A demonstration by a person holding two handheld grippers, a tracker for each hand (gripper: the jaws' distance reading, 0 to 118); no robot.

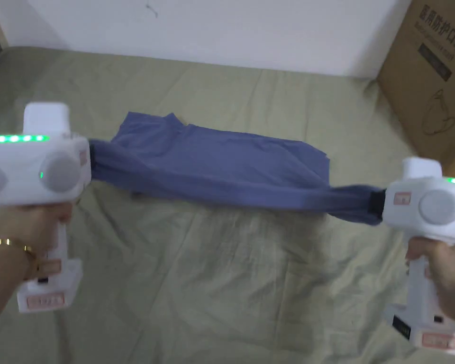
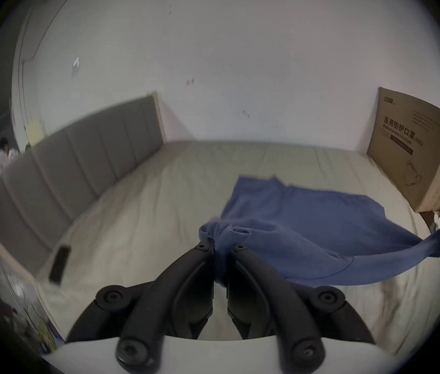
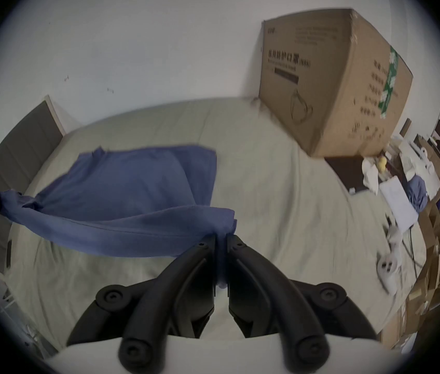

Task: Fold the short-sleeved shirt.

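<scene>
Nearest, the left claw point(image 1: 90, 159) and right claw point(image 1: 382, 204) are each closed tight on a bunched end of the blue shirt point(image 1: 222, 163), stretched between them. Its far half lies on the bed point(image 1: 222, 284). Uneven pulling could drag that half crooked.

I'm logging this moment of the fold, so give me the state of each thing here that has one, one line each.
left gripper: shut on the shirt's bunched near edge.
right gripper: shut on the shirt's other near end.
blue shirt: near edge lifted and stretched between the grippers, far part lying on the bed.
bed sheet: spread out, wrinkled.
cardboard box: closed, standing on the bed by the wall.
</scene>
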